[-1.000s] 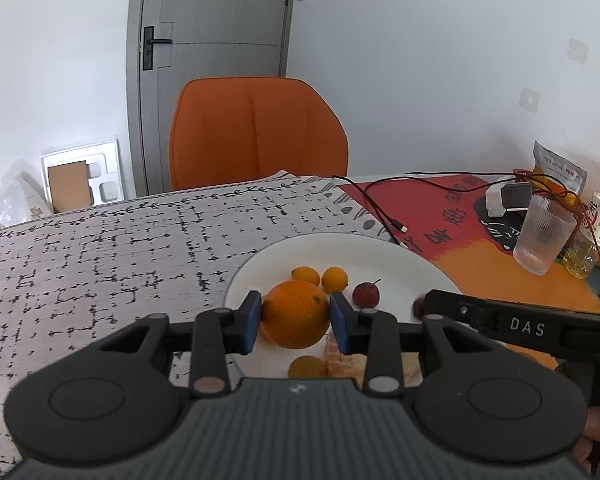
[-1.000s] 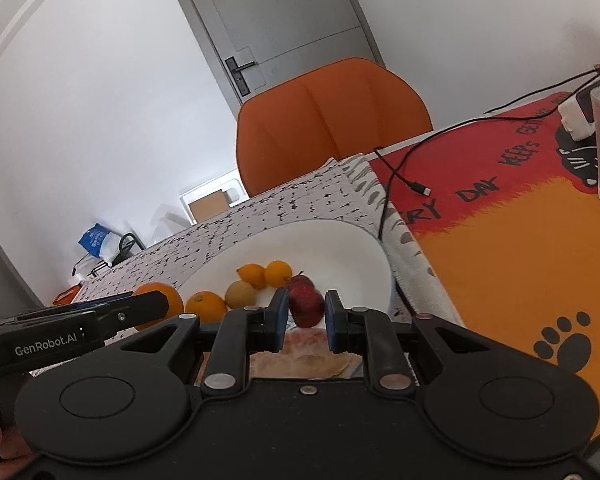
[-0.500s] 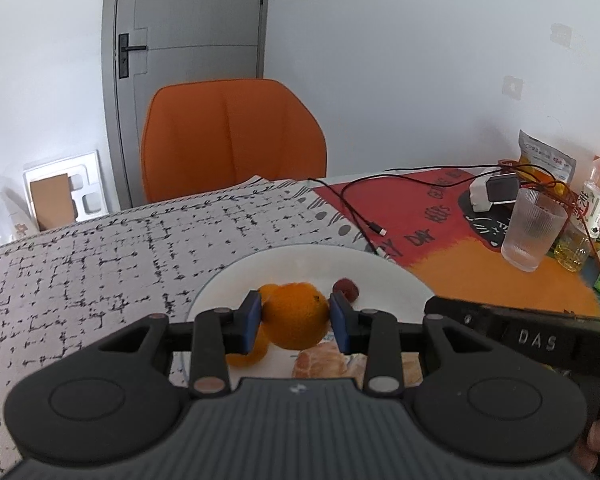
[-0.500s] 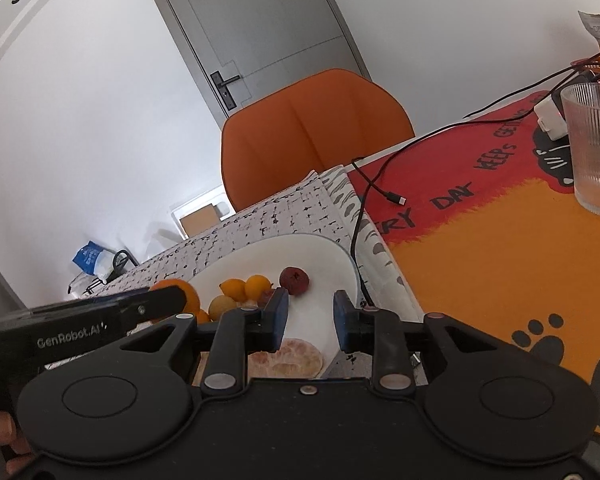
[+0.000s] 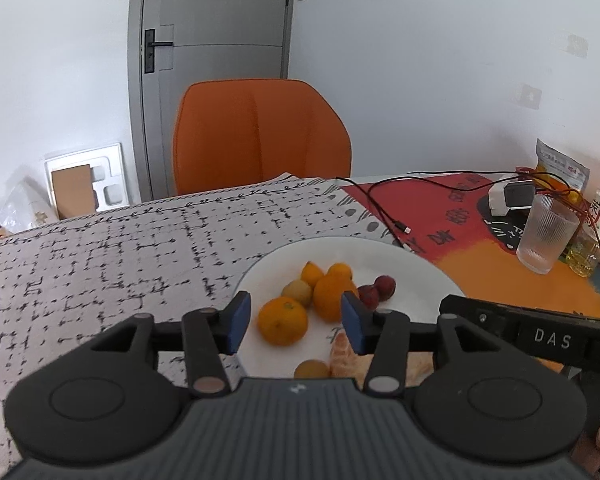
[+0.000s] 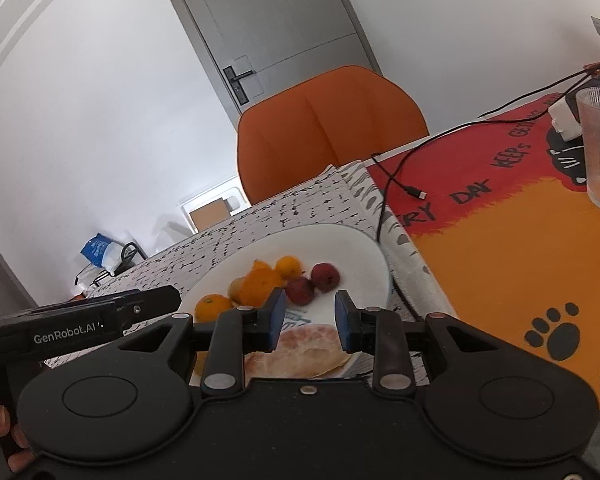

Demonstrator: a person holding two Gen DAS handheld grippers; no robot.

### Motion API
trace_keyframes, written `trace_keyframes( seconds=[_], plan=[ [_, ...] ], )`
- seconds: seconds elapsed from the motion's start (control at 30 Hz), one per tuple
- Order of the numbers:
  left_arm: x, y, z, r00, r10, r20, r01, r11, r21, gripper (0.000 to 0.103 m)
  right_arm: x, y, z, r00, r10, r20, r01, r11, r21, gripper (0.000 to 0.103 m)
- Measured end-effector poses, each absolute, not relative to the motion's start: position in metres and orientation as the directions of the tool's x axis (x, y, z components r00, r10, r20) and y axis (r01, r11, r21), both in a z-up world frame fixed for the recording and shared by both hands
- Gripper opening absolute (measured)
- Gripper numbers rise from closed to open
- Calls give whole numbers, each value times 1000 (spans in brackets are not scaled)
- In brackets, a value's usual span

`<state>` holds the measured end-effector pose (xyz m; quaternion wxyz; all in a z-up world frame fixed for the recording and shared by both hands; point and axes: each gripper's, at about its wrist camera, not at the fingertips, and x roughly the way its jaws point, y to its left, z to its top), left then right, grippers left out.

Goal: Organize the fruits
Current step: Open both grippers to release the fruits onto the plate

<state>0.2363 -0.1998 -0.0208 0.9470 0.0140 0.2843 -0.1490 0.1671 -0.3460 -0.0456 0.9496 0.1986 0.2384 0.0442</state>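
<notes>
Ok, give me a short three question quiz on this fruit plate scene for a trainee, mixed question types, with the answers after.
1. True or false: the left gripper is clamped on an orange.
2. How many dark red fruits lie on the white plate? A) one B) two C) four
3. Fill in: the ribbed glass stands on the ____ and red mat.

Key:
1. False. Its jaws have just been opening, and the large orange sits free on the plate between the pads.
2. B, the two red fruits, side by side.
3. Orange.
</notes>
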Motion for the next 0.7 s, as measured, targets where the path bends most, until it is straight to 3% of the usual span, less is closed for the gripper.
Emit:
trace_keyframes(
  seconds=[0.2,0.3,0.5,0.63,0.7],
  plan=[
    [223,-188,-18,806,-246,-538,261,964,-49,66,160,-334,-40,885,174,-431,2,926,377,44],
    [216,-181,-16,814,-227,-534,243,969,-42,77,156,-328,-37,887,174,-429,-5,930,367,45],
    [200,-166,-14,825,-203,-527,211,976,-46,81,144,-314,-33,890,172,-423,-18,939,345,57],
    [189,-154,-11,835,-182,-519,180,982,-54,86,137,-305,-31,892,170,-418,-25,943,332,75],
    [183,-148,-11,841,-168,-514,164,985,-53,88,133,-300,-29,894,170,-414,-30,946,324,78]
  ],
)
